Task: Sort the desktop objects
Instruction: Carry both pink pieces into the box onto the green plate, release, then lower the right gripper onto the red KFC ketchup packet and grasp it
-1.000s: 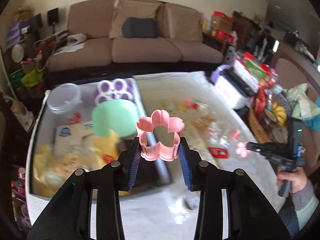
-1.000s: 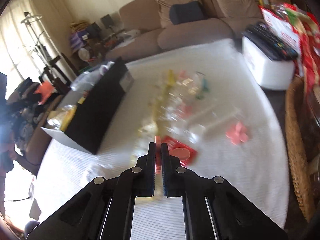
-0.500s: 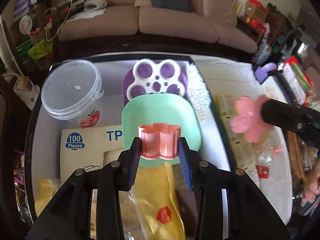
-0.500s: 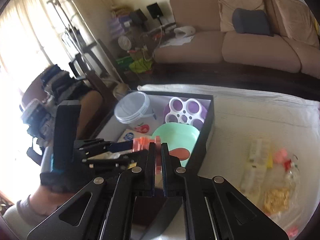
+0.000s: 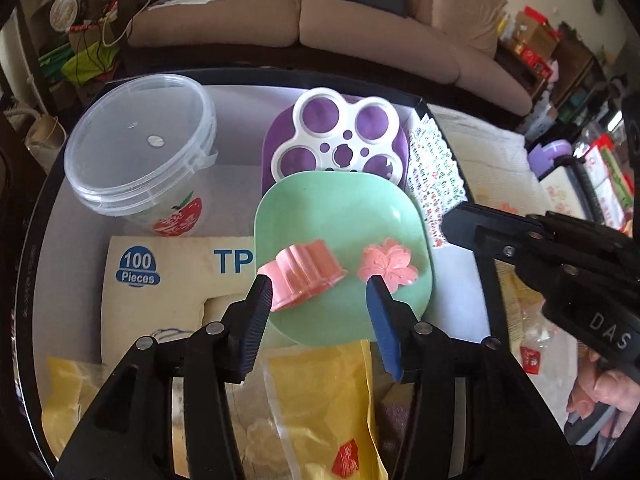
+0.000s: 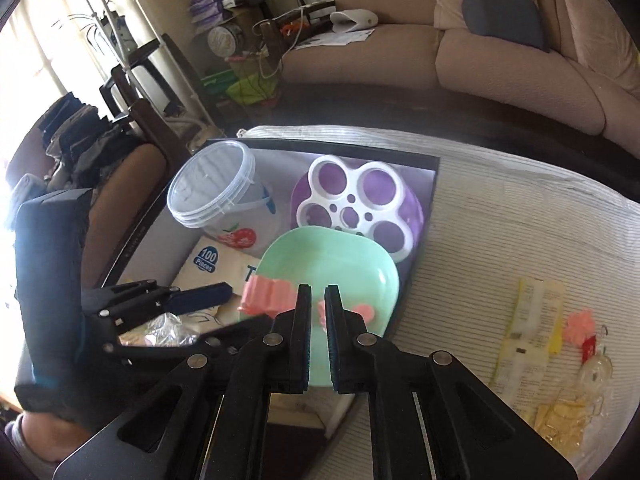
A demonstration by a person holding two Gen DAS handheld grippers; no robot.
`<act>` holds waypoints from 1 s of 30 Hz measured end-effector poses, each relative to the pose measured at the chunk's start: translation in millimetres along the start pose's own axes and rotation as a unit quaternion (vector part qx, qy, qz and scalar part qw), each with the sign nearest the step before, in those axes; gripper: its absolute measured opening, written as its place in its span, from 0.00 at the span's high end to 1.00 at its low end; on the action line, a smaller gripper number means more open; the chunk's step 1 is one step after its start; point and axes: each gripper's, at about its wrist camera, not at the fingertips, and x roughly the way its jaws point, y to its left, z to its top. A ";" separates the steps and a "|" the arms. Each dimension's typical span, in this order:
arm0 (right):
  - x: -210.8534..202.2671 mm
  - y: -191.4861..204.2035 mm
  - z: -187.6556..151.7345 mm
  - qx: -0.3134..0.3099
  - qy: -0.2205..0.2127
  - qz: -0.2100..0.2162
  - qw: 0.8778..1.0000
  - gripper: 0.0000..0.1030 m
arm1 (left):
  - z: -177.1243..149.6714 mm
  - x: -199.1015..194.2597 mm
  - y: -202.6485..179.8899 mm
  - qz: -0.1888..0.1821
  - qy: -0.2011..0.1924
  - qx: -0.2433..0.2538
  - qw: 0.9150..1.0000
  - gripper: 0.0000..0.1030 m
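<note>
A pink flower-shaped cookie cutter lies tilted on the green plate inside the black tray. My left gripper straddles it with its jaws opening; the left pad is close to the cutter's edge and the right pad stands clear. A flat pink blossom piece lies free on the plate beside it. My right gripper hovers over the plate with its jaws just parting to a narrow slit and nothing held. The blossom piece shows past its fingers, the cutter to their left.
The tray also holds a clear lidded tub, a purple-and-white palette, a "100 Pieces" box, a sticker sheet and yellow packets. Small packets and trinkets lie on the striped tablecloth to the right. A sofa stands behind.
Both grippers came over the tray. The left jaws opened and the cutter dropped onto the green plate. The right gripper let the blossom piece fall onto the plate too.
</note>
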 end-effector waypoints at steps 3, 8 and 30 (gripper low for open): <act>-31.1 -3.2 -13.5 -0.009 -0.013 0.004 1.000 0.92 | -11.4 -30.5 1.2 -0.015 -0.024 -0.005 1.000 0.51; -102.3 -21.1 -63.7 -0.025 -0.037 0.001 0.999 0.69 | -53.1 -87.4 -29.3 -0.033 -0.084 0.025 0.996 0.32; -121.0 -147.1 -255.2 0.025 -0.042 -0.094 0.994 0.55 | -205.1 -46.9 -159.4 -0.151 -0.052 0.036 0.986 0.14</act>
